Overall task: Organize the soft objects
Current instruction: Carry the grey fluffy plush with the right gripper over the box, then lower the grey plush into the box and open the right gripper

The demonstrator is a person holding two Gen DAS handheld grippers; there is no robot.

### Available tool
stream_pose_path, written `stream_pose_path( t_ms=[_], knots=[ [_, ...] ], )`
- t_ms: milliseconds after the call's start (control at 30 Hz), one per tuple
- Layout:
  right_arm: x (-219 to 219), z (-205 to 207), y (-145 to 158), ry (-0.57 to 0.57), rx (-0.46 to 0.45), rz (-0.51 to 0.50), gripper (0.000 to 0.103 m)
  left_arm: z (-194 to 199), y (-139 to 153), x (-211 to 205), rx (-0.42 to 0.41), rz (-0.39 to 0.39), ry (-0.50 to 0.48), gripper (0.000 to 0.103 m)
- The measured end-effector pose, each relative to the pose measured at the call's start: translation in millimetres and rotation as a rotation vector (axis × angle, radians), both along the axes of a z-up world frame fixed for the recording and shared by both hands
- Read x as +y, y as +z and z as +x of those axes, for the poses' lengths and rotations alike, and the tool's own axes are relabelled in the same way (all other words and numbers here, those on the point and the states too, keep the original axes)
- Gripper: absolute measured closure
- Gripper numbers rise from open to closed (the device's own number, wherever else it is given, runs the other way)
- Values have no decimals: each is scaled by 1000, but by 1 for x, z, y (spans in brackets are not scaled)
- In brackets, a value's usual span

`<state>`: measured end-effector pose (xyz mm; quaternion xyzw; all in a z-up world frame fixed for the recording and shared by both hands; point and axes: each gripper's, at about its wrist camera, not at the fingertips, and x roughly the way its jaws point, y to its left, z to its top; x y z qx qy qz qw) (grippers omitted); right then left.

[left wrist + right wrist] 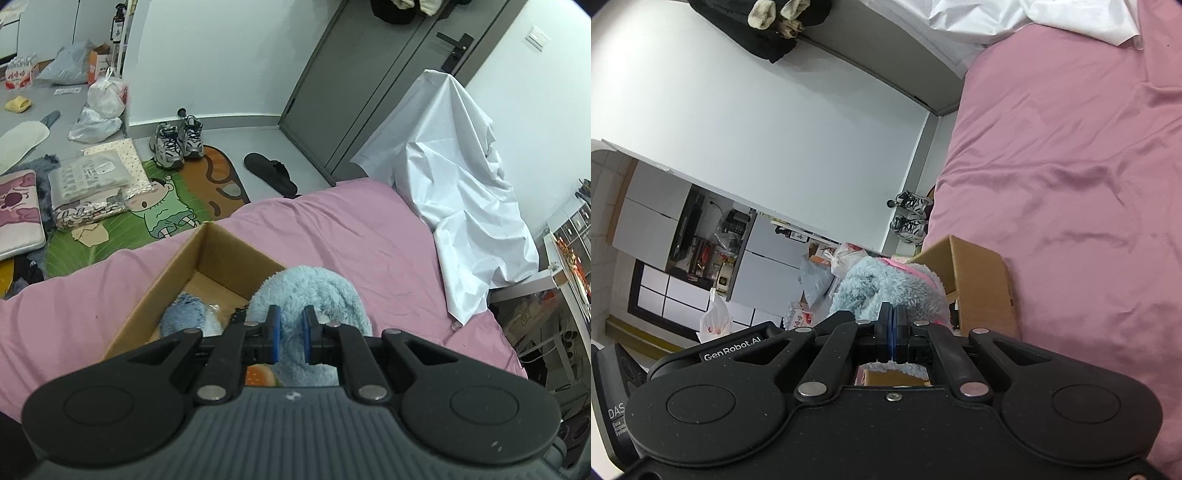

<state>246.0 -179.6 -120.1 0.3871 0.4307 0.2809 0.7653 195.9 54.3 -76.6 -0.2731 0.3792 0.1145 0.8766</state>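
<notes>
While the fluffy blue plush [310, 295] bulges just beyond its fingertips, the left gripper [291, 332] pinches a fold of its fur between the blue pads. The plush hangs over the near right corner of the cardboard box [207, 266] on the pink bedspread [369, 229]. The right gripper [893, 332], jaws pressed together, clamps the same plush's edge.

Pink bed [369, 236] carries an open cardboard box [207, 266] (left side) and white sheet [461, 206]
</notes>
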Motion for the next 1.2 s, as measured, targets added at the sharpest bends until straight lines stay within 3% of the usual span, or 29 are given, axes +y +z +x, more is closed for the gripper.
stream_pose_path(
  t_ms=[600, 700, 833, 1100, 1200],
  knots=[
    [28, 9, -12, -18, 6, -70, 102, 16, -31, 43, 42, -95, 5, 94],
    [31, 12, -12, -28, 20, -67, 97, 20, -34, 48, 50, -96, 10, 94],
    [30, 13, -14, -45, 25, -74, 90, 27, -36, 57, 58, -98, 41, 94],
    [31, 13, -13, -51, 29, -84, 87, 33, -47, 72, 80, -123, 146, 92],
    [32, 13, -12, -44, 30, -85, 86, 35, -48, 70, 89, -99, 154, 92]
  ],
)
